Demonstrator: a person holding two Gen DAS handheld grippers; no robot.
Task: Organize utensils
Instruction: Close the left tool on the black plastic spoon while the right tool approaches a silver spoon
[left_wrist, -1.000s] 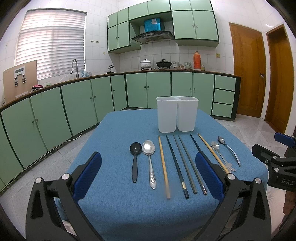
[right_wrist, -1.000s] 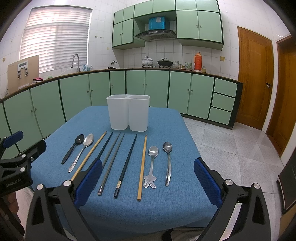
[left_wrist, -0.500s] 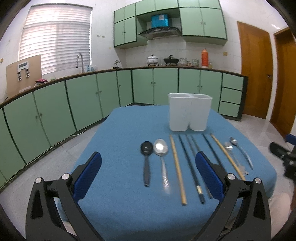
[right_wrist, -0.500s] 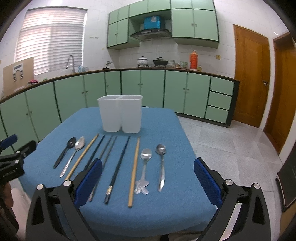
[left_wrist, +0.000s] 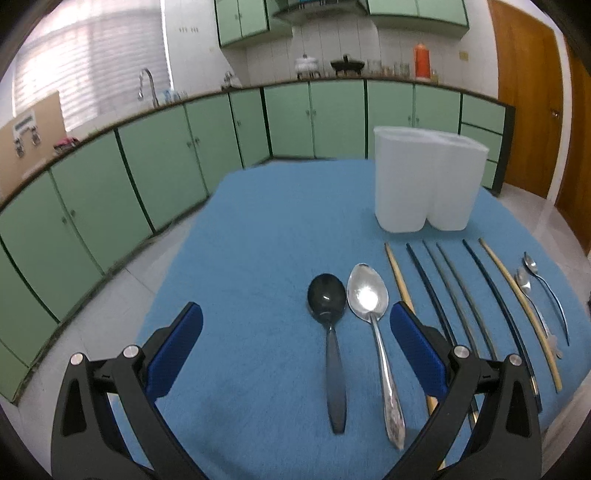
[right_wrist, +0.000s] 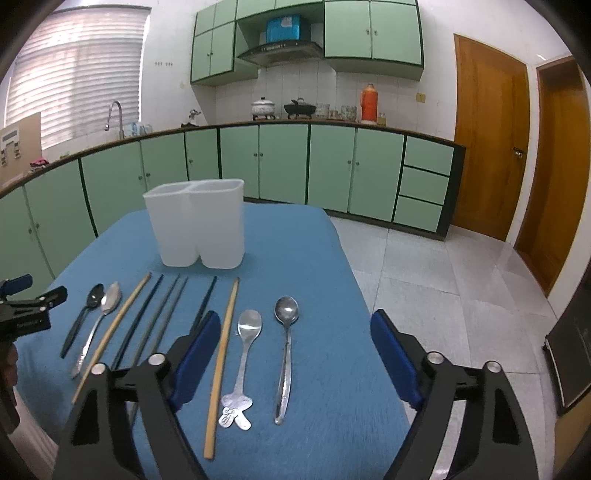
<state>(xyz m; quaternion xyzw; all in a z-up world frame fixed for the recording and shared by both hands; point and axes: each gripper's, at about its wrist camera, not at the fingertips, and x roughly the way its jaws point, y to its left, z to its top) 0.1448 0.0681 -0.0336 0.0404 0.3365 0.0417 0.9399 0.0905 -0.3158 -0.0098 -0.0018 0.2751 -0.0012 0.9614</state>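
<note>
Fingers (right_wrist: 395, 354) of right gripper (right_wrist: 291, 354) closing above two spoons (right_wrist: 284, 343), touching neither.

Wide bare cloth (left_wrist: 258, 221) left of the black spoon (left_wrist: 328, 314), clear to the table's left edge. Open strip between the holder (right_wrist: 197, 225) and the utensil tips. Holder upright at the far middle, blocking a straight reach past it. Bare cloth right of the rightmost spoon (right_wrist: 286, 332), then the table edge and open floor. Chopsticks (right_wrist: 147, 321) packed close in the row's middle, thin gaps only. Left gripper (left_wrist: 295, 339) low over the two leftmost spoons, spread wide and empty. Right gripper (right_wrist: 291, 350), jaws closing, straddling the two right spoons and the bamboo stick (right_wrist: 223, 350), touching none.
</note>
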